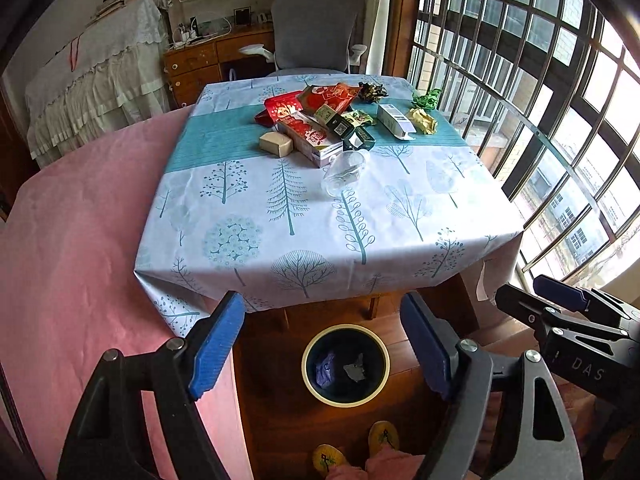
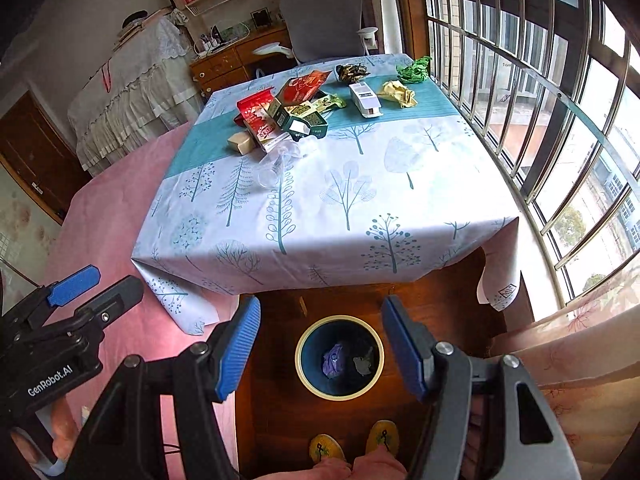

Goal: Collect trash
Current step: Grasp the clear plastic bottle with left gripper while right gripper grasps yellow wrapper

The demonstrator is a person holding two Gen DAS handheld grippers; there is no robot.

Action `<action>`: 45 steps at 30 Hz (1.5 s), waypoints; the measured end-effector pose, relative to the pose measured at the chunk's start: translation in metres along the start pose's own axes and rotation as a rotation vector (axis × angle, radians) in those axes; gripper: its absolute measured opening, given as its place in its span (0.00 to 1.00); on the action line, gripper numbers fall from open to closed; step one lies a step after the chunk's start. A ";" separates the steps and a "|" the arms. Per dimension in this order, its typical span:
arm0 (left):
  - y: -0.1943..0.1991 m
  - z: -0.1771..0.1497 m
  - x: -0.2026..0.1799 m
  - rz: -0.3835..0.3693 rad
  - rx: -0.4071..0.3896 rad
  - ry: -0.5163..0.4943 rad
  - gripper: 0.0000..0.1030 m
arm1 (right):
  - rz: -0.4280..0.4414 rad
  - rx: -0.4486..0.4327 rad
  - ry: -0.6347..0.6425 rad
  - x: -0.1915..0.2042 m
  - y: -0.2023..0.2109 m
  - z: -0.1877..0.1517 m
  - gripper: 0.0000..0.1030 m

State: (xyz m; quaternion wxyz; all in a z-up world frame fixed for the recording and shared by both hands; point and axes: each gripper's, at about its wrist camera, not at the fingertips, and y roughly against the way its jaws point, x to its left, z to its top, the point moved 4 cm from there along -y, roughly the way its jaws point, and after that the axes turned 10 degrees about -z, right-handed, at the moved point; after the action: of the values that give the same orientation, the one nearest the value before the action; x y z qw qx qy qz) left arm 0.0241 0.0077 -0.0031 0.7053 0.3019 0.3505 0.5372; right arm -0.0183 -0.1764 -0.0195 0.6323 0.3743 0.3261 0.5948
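A round bin [image 1: 382,344] [image 2: 300,354] stands on the wooden floor below the table's near edge, with a purple wad [image 1: 326,368] [image 2: 334,360] and a grey scrap inside. Trash lies at the table's far side: red boxes [image 1: 308,120] [image 2: 260,114], a clear plastic cup [image 1: 345,172] [image 2: 278,164] on its side, a white carton [image 1: 396,120] [image 2: 364,100], yellow paper [image 1: 422,120] [image 2: 400,94], green paper [image 1: 427,99] [image 2: 414,70]. My left gripper [image 1: 324,344] and right gripper [image 2: 320,344] are both open and empty, held above the bin.
The table has a tree-print cloth [image 1: 320,224] [image 2: 340,208]. A pink bed [image 1: 80,220] lies to the left, a barred window [image 1: 540,80] to the right, a grey chair [image 1: 314,28] and desk behind. Yellow slippers [image 1: 356,448] are on the floor.
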 end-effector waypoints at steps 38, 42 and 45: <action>-0.287 0.151 -0.004 0.283 0.329 0.164 0.45 | 0.111 0.114 0.183 -0.108 -0.237 0.283 0.62; -0.284 0.154 0.000 0.234 0.315 0.250 0.43 | 0.095 0.103 0.211 -0.108 -0.253 0.303 0.62; -0.277 0.154 -0.001 0.193 0.300 0.295 0.42 | 0.080 0.100 0.242 -0.105 -0.266 0.316 0.62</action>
State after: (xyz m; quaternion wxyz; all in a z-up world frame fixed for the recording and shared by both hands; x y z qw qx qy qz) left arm 0.3017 -0.0679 -0.1372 0.5388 0.3538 0.4952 0.5825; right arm 0.3800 -0.3116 -0.0917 0.5445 0.3438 0.4140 0.6434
